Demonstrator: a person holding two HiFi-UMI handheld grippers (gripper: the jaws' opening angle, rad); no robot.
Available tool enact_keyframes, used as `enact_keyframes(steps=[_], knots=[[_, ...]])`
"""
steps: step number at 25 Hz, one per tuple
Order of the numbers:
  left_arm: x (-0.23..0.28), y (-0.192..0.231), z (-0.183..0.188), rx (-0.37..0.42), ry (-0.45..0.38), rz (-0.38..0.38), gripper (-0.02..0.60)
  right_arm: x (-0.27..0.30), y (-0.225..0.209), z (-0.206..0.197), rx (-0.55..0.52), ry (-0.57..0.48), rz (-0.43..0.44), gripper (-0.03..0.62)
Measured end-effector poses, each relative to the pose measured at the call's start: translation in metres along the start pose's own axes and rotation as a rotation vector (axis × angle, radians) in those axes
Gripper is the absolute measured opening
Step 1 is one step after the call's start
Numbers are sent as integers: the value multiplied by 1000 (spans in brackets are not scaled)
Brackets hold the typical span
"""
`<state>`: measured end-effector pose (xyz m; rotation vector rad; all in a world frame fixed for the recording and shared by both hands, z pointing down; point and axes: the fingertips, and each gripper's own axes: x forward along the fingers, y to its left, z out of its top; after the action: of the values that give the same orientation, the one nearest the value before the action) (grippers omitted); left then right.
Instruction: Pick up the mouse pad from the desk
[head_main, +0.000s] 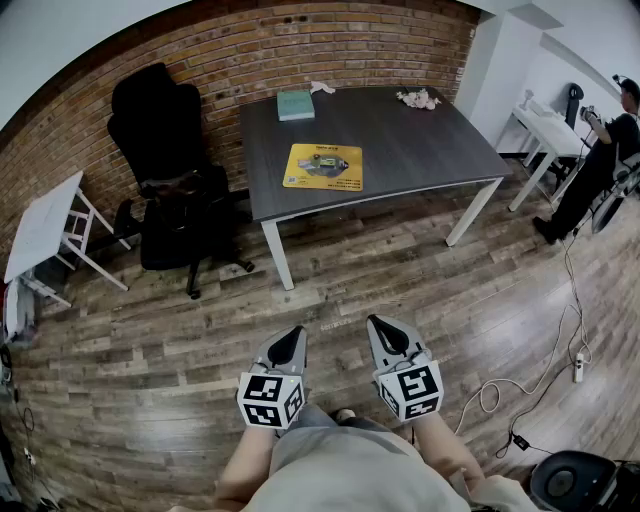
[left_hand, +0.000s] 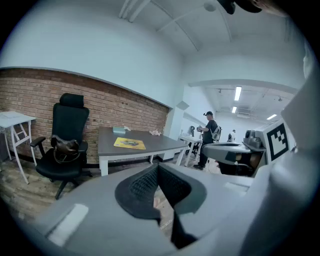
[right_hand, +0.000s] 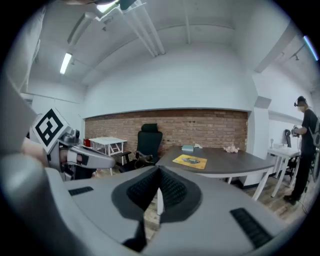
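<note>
Head view: yellow mouse pad (head_main: 323, 166) lies flat near the front-left edge of the dark grey surface (head_main: 420, 150), well apart from both tools. Left hand-held gripper (head_main: 293, 338) and right hand-held gripper (head_main: 378, 330) sit side by side over the plank floor (head_main: 150, 340), jaws pressed together, nothing between them. Teal book (head_main: 295, 104) and white scrap (head_main: 322, 87) at the back edge, pale crumpled item (head_main: 418, 98) back-right. Black office chair (head_main: 165, 140) with dark bag (head_main: 180, 210) left of the surface, white folding table (head_main: 45, 225) further left. Person (head_main: 600, 150) far right. Pad print too small to read.
</note>
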<state>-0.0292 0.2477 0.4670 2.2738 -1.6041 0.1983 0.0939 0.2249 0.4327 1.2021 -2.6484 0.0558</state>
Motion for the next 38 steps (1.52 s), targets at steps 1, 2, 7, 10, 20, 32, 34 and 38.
enact_keyframes(steps=[1,2,7,10,20,32,34,38], knots=[[-4,-2,1,5,-4,3,9,-5,2,1,-2,-4,-1,2],[-7,-3,2,11,-8,6,9,-9,3,2,-4,-7,-2,2],[-19,-7,9,34,-26,24,9,-18,9,9,-13,-21,6,2],[-23,-5,7,17,-31,44,9,-22,12,10,-20,-26,13,2],[-23,-29,7,-18,-66,2,139,-40,5,4,-54,-20,43,64],[-9,-46,2,-15,-50,-32,287,-36,-11,-10,-10,-6,73,304],[-5,-42,5,-10,-53,-21,300,-31,-15,-10,-2,-8,69,310],[11,-32,9,4,-52,-10,302,-19,-28,-11,20,-14,58,310]])
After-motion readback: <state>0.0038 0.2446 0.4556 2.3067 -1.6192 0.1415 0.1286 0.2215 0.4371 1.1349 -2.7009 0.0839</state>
